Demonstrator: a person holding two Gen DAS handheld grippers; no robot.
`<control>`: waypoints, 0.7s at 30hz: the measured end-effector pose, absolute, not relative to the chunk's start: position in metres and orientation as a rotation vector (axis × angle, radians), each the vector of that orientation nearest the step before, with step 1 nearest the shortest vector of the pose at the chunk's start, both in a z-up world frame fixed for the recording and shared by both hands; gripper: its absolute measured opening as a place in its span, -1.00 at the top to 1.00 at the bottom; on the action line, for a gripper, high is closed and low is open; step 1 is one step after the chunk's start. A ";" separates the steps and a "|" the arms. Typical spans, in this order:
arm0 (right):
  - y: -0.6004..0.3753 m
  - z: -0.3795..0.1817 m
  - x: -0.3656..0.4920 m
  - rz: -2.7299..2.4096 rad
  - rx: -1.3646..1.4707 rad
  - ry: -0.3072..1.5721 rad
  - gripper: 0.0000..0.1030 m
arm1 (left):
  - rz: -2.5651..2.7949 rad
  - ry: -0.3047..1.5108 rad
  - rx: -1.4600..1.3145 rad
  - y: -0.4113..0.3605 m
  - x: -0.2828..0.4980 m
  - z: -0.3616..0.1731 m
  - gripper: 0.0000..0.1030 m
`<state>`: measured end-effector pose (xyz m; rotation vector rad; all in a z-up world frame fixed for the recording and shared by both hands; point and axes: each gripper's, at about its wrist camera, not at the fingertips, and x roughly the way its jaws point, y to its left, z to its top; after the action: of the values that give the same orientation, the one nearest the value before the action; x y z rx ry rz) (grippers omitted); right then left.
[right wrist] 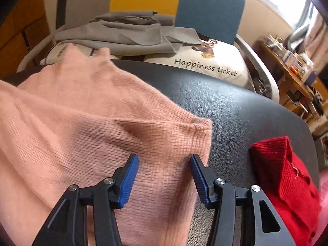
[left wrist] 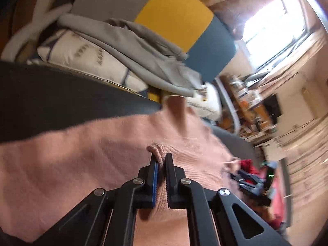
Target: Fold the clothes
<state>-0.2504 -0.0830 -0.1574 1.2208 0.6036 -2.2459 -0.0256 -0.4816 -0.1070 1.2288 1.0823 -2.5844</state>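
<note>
Left gripper (left wrist: pixel 161 160), jaws pinched on a fold of the pink sweater (left wrist: pixel 92 155); right gripper (right wrist: pixel 165 164) gapes, empty, over the same knit. Sweater spreads toward ten o'clock across the black table (right wrist: pixel 246 110), its free corner at one o'clock, nearer the right gripper. Red garment (right wrist: pixel 287 176) lies at three.

Left gripper (left wrist: pixel 160 156) jaws pinch pink sweater (left wrist: pixel 92 153) fold over black surface (left wrist: pixel 51 94).
</note>
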 end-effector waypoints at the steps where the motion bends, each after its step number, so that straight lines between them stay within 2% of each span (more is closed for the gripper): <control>1: -0.082 -0.160 -0.250 -2.270 1.221 0.593 -0.04 | -2.554 1.047 1.269 -0.483 -0.031 -0.113 0.90; 3: -0.080 -0.164 -0.251 -2.314 1.213 0.548 -0.09 | -2.473 1.008 1.357 -0.485 -0.037 -0.131 0.90; 7: -0.076 -0.169 -0.253 -2.340 1.203 0.479 -0.17 | -2.380 1.111 1.374 -0.495 -0.028 -0.160 0.83; 9: -0.071 -0.170 -0.256 -2.340 1.206 0.449 -0.24 | -2.342 1.267 1.335 -0.504 -0.018 -0.161 0.70; 11: -0.069 -0.171 -0.259 -2.355 1.227 0.451 -0.58 | -2.342 1.314 1.291 -0.508 -0.008 -0.158 0.60; 13: -0.062 -0.174 -0.267 -2.364 1.259 0.402 -0.71 | -2.364 1.342 1.241 -0.510 0.009 -0.154 0.59; 15: -0.053 -0.176 -0.271 -2.353 1.290 0.307 -0.73 | -2.404 1.401 1.207 -0.509 0.025 -0.152 0.52; 17: -0.047 -0.174 -0.271 -2.356 1.293 0.259 -0.73 | -2.453 1.367 1.203 -0.505 0.034 -0.150 0.47; 21: -0.047 -0.150 -0.242 -2.396 1.147 0.299 -0.55 | -2.521 1.315 1.239 -0.491 0.041 -0.152 0.43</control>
<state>-0.2421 -0.0474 -0.1495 1.1472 0.2990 -2.3963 0.0406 -0.4914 -0.1523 1.2391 1.3153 -2.5210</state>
